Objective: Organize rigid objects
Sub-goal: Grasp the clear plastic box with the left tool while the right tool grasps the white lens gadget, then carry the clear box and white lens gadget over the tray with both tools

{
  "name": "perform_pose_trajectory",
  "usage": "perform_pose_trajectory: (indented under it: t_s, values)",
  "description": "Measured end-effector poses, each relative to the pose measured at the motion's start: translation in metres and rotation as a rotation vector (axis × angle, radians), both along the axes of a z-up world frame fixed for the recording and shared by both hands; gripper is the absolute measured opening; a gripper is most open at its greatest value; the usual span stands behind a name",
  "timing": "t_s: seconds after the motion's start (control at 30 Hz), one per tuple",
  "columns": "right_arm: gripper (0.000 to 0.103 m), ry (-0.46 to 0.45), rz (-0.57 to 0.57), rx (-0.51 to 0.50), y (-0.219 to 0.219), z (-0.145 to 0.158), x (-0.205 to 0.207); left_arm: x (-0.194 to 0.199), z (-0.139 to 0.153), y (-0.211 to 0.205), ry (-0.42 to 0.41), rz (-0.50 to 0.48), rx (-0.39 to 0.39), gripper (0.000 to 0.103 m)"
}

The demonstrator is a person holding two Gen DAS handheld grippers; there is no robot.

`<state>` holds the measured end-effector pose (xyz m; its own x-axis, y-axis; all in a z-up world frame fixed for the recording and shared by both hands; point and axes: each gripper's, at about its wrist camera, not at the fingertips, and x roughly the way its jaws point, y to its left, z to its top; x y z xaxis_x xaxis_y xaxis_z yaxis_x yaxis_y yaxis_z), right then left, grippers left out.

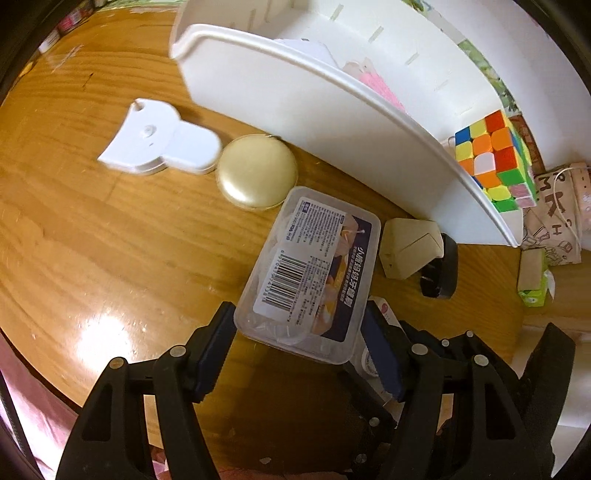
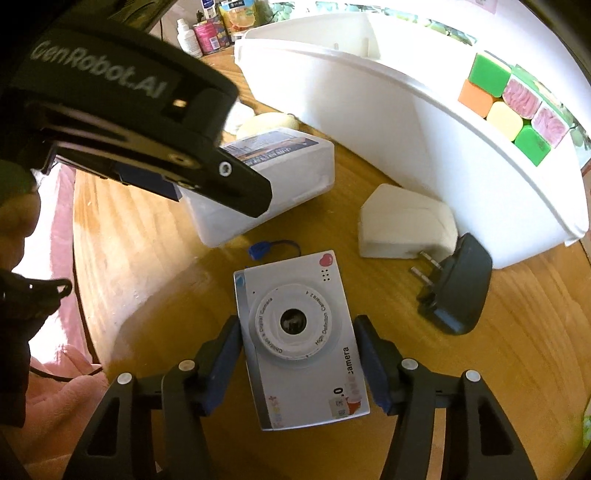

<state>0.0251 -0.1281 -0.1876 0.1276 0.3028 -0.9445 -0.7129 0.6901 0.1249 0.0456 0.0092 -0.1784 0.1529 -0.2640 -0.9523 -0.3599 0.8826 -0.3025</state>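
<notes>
My left gripper (image 1: 299,325) is shut on a clear plastic box (image 1: 310,269) with a barcode label, its pads against the box's sides. The box also shows in the right wrist view (image 2: 280,177), with the left gripper's body (image 2: 147,129) over it. My right gripper (image 2: 299,354) has its pads around a white toy camera (image 2: 299,343) lying lens-up on the wooden table (image 2: 147,280); a narrow gap shows on the right side. A white bin (image 1: 314,110) stands behind and holds a colourful puzzle cube (image 1: 495,158), which also shows in the right wrist view (image 2: 513,107).
On the table lie a gold round compact (image 1: 256,171), a white flat device (image 1: 155,144), a cream faceted block (image 1: 410,251) and a black plug adapter (image 2: 454,288). A patterned cloth bag (image 1: 557,218) and a small green carton (image 1: 533,277) sit at right. Bottles (image 2: 207,33) stand at the back.
</notes>
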Motion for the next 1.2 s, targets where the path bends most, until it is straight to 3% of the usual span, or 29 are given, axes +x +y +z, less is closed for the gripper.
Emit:
perform_pose_trajectory:
  t_s: [0.37,0.8,0.9,1.2]
  values:
    - [0.061,-0.015,0.054,0.013,0.017,0.006,-0.01,-0.046,0.025,0.028,-0.117,0.112,-0.038,0.07]
    - [0.061,-0.071,0.038,0.094,0.046,0.041,0.001,-0.025,0.055,0.073,-0.301,0.164,-0.051,0.067]
    - [0.061,-0.084,0.016,0.112,0.053,0.038,-0.001,-0.017,0.065,0.085,-0.329,0.155,-0.048,0.066]
    - [0.061,-0.134,-0.054,0.153,0.053,0.083,0.016,0.016,0.099,0.102,-0.431,0.069,-0.026,0.066]
